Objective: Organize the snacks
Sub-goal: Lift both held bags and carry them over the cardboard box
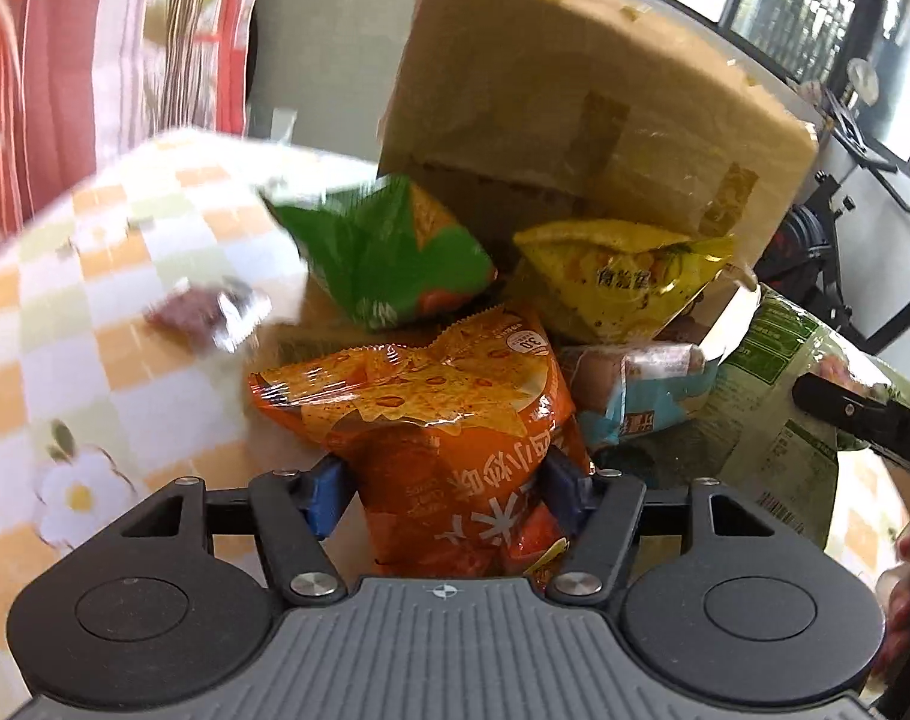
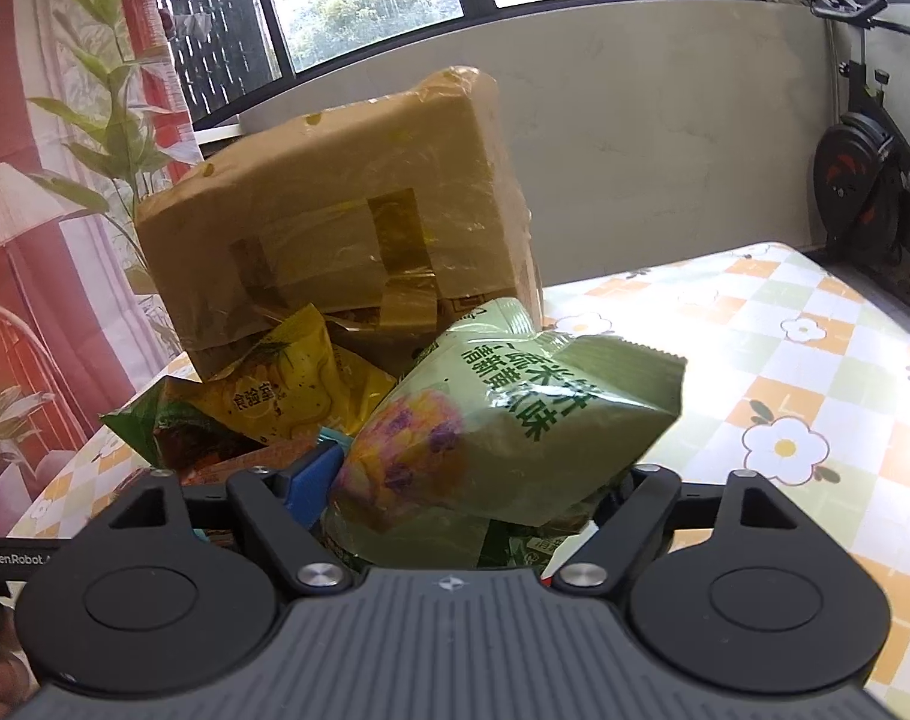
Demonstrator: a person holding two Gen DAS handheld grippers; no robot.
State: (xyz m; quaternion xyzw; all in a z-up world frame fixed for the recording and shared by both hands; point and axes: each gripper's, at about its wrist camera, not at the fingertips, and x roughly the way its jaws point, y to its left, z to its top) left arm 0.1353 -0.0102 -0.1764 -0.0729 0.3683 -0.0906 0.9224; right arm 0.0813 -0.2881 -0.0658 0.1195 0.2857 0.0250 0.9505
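- Left tool (image 1: pixel 449 495) is pinched around the middle of the orange chip bag (image 1: pixel 431 420), blue pads denting both sides, at the front of the snack pile on the counter (image 1: pixel 125 312).
- Right tool (image 2: pixel 472 498) has the pale green bag (image 2: pixel 514 414) between its jaws; the far pad is hidden, so I can't tell if it's truly clamped.
- Both bags look light, puffy and slick, I reckon. I'd hold mid-body, gently, or the chips get crushed.
- The cardboard box (image 2: pixel 335 228) leans right behind the pile.
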